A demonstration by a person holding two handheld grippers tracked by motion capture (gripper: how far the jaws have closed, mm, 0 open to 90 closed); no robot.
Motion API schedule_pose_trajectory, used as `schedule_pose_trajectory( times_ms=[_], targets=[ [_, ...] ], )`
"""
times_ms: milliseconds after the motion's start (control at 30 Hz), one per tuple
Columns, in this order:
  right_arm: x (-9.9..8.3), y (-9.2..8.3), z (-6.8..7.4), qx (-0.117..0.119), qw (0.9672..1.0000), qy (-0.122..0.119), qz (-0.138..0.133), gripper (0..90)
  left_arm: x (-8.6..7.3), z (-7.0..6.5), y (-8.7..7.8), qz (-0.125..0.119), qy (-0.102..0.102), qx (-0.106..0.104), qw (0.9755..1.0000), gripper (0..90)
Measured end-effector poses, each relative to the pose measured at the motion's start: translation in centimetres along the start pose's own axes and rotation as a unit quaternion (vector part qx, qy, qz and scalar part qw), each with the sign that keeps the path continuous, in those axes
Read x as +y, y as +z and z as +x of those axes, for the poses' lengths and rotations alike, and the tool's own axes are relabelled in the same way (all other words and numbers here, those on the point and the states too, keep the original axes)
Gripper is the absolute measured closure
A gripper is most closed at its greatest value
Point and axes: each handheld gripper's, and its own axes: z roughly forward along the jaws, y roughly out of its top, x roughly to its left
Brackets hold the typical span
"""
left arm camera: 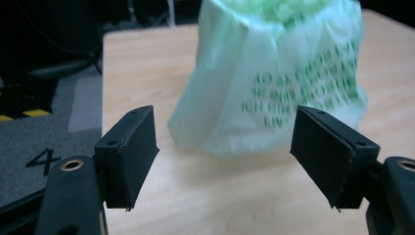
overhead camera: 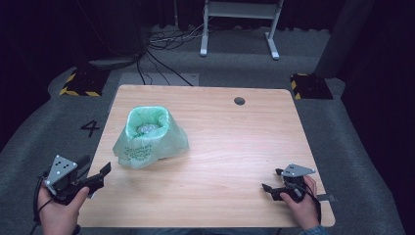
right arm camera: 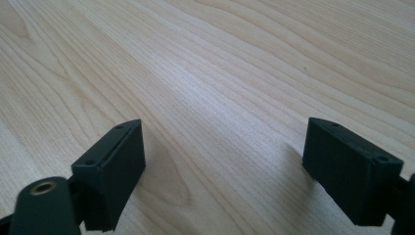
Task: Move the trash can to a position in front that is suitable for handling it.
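Observation:
A pale green plastic bag (overhead camera: 147, 139) with green print lines a small bin on the left half of the wooden table (overhead camera: 230, 142); something pale lies inside it. My left gripper (overhead camera: 100, 172) is held above the table's front left corner, open, pointing toward the bag. In the left gripper view the bag (left arm camera: 274, 78) stands ahead of the open gripper (left arm camera: 222, 161), apart from both jaws. My right gripper (overhead camera: 272, 181) rests low at the front right of the table, open. In the right gripper view, bare wood lies between the jaws of the gripper (right arm camera: 222, 171).
A round cable hole (overhead camera: 239, 101) sits near the table's far edge. Beyond the table are a white stand (overhead camera: 240, 24), floor cables (overhead camera: 161, 44) and two yellow-and-black striped blocks (overhead camera: 80, 83). A "4" (overhead camera: 90, 128) marks the floor at left.

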Motion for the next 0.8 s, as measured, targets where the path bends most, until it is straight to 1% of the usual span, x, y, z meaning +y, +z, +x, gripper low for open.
schedule_pose_trajectory(
  times_ms=[67,133,233,267,300,333,367,400,500,533,567,600,633,667,700,733,767,800],
  targets=[
    [0.0,0.0,0.0,0.000,1.0000,0.000,0.000,15.9,0.6,-0.2,0.6,-0.011,0.001,-0.005,0.9999,25.0],
    [0.0,0.0,0.0,0.000,1.0000,0.000,0.000,16.0,0.9,-0.3,0.9,-0.014,0.002,-0.007,0.9999,25.0],
    [0.0,0.0,0.0,0.000,1.0000,0.000,0.000,16.0,1.6,-0.3,1.9,-0.008,0.008,-0.010,0.9999,25.1],
    [0.0,0.0,0.0,0.000,1.0000,0.000,0.000,16.0,1.8,-0.4,2.3,-0.005,0.014,-0.011,0.9998,25.1],
    [0.0,0.0,0.0,0.000,1.0000,0.000,0.000,16.0,2.2,-0.3,2.9,0.000,0.020,-0.012,0.9997,25.2],
    [0.0,0.0,0.0,0.000,1.0000,0.000,0.000,15.9,2.3,-0.2,3.3,0.002,0.021,-0.013,0.9997,25.2],
    [0.0,0.0,0.0,0.000,1.0000,0.000,0.000,15.9,2.3,-0.2,3.3,0.002,0.021,-0.013,0.9997,25.1],
    [0.0,0.0,0.0,0.000,1.0000,0.000,0.000,16.0,2.4,-0.1,3.6,0.005,0.020,-0.013,0.9997,25.1],
    [0.0,0.0,0.0,0.000,1.0000,0.000,0.000,16.0,2.7,0.3,4.3,-0.001,0.017,-0.010,0.9998,25.1],
    [0.0,0.0,0.0,0.000,1.0000,0.000,0.000,16.0,2.9,0.5,4.9,-0.003,0.015,-0.011,0.9998,25.1],
    [0.0,0.0,0.0,0.000,1.0000,0.000,0.000,16.0,2.9,0.5,4.9,-0.003,0.015,-0.011,0.9998,25.0],
    [0.0,0.0,0.0,0.000,1.0000,0.000,0.000,16.0,3.0,0.6,5.2,-0.002,0.015,-0.014,0.9998,25.0],
    [0.0,0.0,0.0,0.000,1.0000,0.000,0.000,16.0,3.1,0.6,5.6,-0.006,0.009,-0.023,0.9997,25.1],
    [0.0,0.0,0.0,0.000,1.0000,0.000,0.000,16.0,3.2,0.5,6.0,-0.009,0.003,-0.036,0.9993,25.1],
    [0.0,0.0,0.0,0.000,1.0000,0.000,0.000,16.0,3.6,0.5,6.7,-0.012,-0.004,-0.054,0.9984,25.3],
    [0.0,0.0,0.0,0.000,1.0000,0.000,0.000,16.0,3.6,0.5,6.7,-0.012,-0.004,-0.054,0.9984,25.3],
    [0.0,0.0,0.0,0.000,1.0000,0.000,0.000,16.0,3.8,0.5,7.1,-0.019,-0.005,-0.055,0.9983,25.3],
    [0.0,0.0,0.0,0.000,1.0000,0.000,0.000,16.0,4.3,0.6,7.8,-0.026,-0.005,-0.048,0.9985,25.7]
  ],
)
